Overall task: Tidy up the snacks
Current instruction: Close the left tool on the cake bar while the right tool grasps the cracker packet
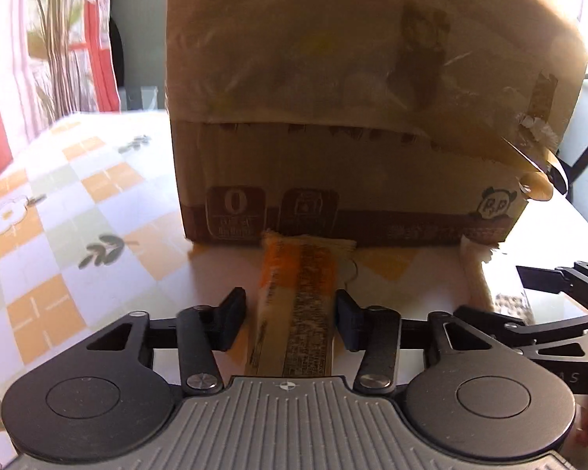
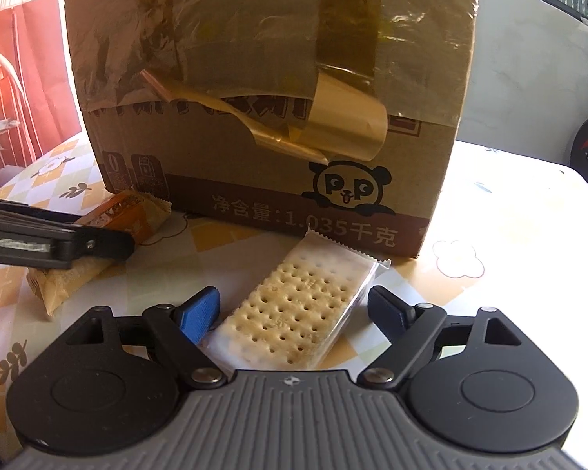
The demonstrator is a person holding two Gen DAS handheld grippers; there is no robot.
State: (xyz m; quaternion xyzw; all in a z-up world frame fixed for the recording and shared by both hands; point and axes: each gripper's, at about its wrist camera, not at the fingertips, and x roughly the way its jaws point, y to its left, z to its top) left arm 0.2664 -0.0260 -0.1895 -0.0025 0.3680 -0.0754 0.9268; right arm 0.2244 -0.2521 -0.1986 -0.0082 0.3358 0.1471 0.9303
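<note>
An orange and beige snack packet (image 1: 294,305) lies on the table, its far end against the cardboard box (image 1: 333,117). My left gripper (image 1: 290,321) straddles it. The right pad sits at the wrapper's edge and a thin gap shows at the left pad, so I read it as open. In the right wrist view the same packet (image 2: 121,211) passes under the left gripper's fingers (image 2: 78,243). A clear packet of white crackers (image 2: 302,305) lies slantwise in front of the box (image 2: 262,98). My right gripper (image 2: 294,313) stands open around it, both pads clear of the wrapper.
The tall taped box fills the middle of the checked tablecloth (image 1: 58,235), loose tape curling off its front (image 2: 333,133). The right gripper's fingers (image 1: 560,278) reach in beside the cracker packet (image 1: 478,274). Red fabric and a plant stand behind at left.
</note>
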